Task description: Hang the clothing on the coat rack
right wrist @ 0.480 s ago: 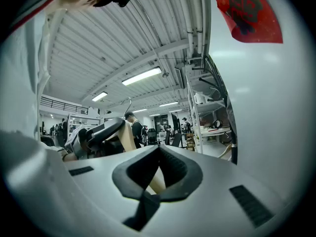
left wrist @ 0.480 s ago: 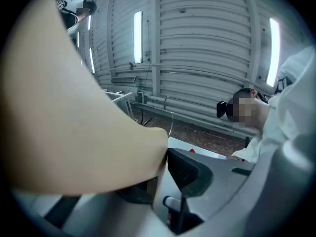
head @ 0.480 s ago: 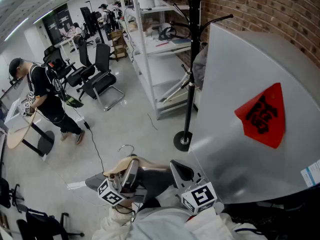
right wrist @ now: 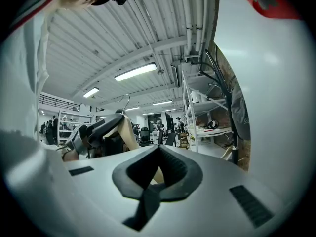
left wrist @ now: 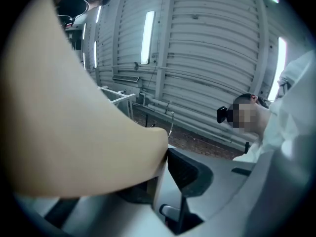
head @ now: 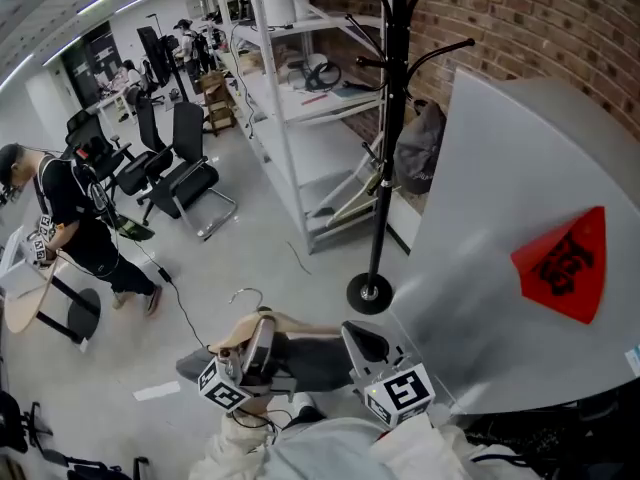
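Operator: Task status?

Technician: Not hung. The grey clothing (head: 312, 360) sits on the wooden hanger (head: 290, 323), low and apart from the coat rack (head: 388, 138). The left gripper (head: 258, 340) clamps the hanger wide; the right gripper (head: 362, 346), narrow, pinches its end. Remaining: raise, hook.

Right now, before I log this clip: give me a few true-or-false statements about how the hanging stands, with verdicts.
1. The left gripper grips a pale wooden hanger with a metal hook. True.
2. The tall black coat rack is bare. False: a dark grey garment hangs on it.
3. The hanger's hook sits on a rack arm. False: it is low, apart from the rack.
4. The grey panel bears a red diamond sign. True.
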`<state>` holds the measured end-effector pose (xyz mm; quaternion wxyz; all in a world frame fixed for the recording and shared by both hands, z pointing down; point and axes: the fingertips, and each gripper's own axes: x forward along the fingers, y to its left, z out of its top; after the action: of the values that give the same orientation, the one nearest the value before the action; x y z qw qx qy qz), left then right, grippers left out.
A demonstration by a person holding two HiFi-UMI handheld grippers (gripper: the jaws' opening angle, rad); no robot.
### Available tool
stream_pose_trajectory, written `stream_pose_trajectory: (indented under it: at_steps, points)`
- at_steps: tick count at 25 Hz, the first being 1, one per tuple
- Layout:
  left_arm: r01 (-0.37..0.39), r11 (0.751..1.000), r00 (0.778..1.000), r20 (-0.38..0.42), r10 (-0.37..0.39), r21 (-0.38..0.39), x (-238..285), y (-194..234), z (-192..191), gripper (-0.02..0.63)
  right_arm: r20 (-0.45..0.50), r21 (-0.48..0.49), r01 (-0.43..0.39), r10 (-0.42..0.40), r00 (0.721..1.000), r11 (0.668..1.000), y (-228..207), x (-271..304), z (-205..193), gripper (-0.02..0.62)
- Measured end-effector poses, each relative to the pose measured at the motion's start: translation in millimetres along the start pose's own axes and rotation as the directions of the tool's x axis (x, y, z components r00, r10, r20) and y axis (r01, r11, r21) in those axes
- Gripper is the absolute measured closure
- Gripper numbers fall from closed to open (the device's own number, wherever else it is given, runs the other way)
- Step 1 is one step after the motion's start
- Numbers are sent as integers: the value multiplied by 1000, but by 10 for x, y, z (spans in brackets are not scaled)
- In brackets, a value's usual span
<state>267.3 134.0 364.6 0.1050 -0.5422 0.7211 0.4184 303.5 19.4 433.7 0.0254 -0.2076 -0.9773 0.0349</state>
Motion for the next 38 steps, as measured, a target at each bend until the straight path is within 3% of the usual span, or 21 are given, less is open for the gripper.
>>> stream_pose_trajectory:
  at_steps: [12,21,29,38]
  points:
    - [72,995,997,-32,-75,-71,70,895,710,507,21,-42,113,-112,993,993,151,1176,174,571]
    - [72,995,995,-63,-76,-66,-82,1410,1109,506,10,-26,154,-154,988,988,293,1770,61,571]
    - [66,996,993,-93,-72,-65,56,1752,1163,506,-14,-19,176,-176,984,984,102,2072,30,571]
    - [81,990,992,-92,-91,-115,500,2374,1163,508,7,-12,200,-200,980,980,-457,2656,112,571]
